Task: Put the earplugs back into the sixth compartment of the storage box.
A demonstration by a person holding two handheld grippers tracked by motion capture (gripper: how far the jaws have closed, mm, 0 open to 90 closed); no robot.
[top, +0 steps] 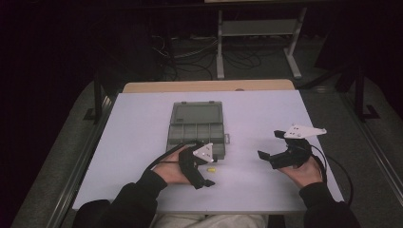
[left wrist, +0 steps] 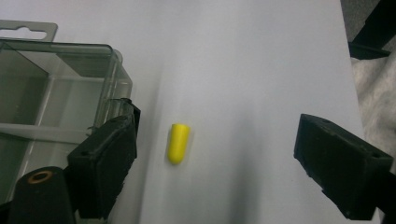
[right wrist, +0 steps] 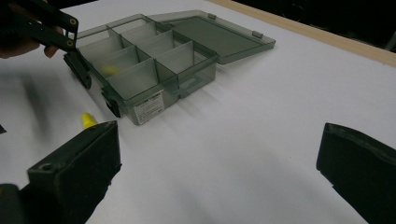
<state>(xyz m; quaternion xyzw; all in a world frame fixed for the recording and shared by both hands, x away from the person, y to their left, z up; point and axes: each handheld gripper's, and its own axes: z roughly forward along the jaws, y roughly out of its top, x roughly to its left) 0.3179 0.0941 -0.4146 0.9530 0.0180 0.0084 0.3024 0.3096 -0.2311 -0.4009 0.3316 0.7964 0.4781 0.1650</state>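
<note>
Left gripper (left wrist: 217, 158): our jaws are wide apart, yellow plug (left wrist: 178, 143) between them, untouched.
Right gripper (right wrist: 217, 175): our jaws are wide apart, holding nothing.
Box (top: 197, 124): lid up, at 12 o'clock from the plug.

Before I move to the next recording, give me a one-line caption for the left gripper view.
Open left hand-held gripper straddles a yellow earplug on the white table, beside the clear compartment box.

left tongs (left wrist: 212, 154) agape, right tongs (right wrist: 219, 172) agape
</note>
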